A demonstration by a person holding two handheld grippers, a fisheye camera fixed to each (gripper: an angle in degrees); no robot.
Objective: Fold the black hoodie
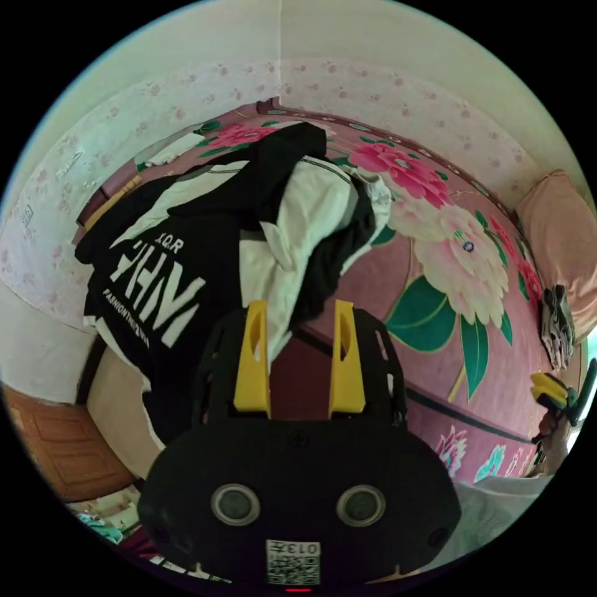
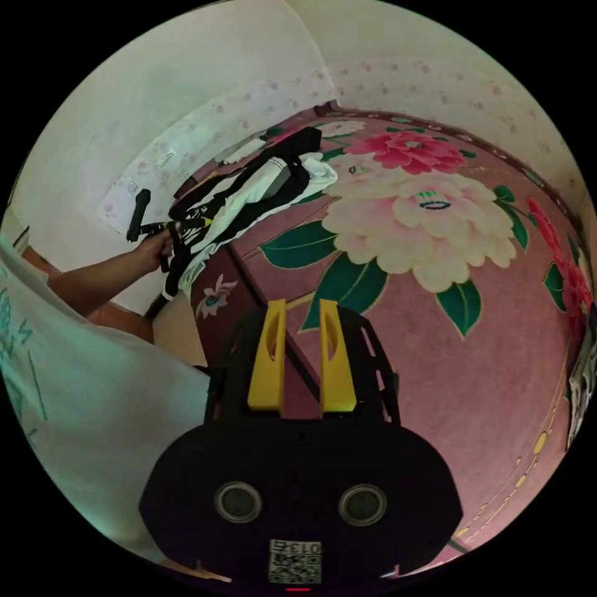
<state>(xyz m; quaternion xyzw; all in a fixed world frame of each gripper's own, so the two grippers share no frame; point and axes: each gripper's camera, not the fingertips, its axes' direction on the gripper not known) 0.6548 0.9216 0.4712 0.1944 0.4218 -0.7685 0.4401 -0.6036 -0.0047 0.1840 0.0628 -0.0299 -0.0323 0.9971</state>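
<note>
The black hoodie [image 1: 186, 249], with white panels and large white letters, lies bunched at a corner of the bed and partly hangs over the edge. My left gripper [image 1: 300, 308] hovers just in front of it with its yellow jaws open. A tip of white cloth reaches toward the gap, and neither jaw presses on it. In the right gripper view the hoodie [image 2: 249, 186] is far off, with the left gripper [image 2: 183, 227] held in a hand beside it. My right gripper [image 2: 303, 305] is over the bedspread, its jaws a narrow gap apart and holding nothing. It shows small as right gripper [image 1: 550, 388].
A pink bedspread [image 2: 435, 348] with big flowers covers the bed. A peach pillow [image 1: 559, 242] and a dark patterned item [image 1: 556, 329] lie at its far end. Papered walls meet behind the bed. A wooden panel [image 1: 56, 441] stands low beside it. The person's white shirt [image 2: 74, 404] is close.
</note>
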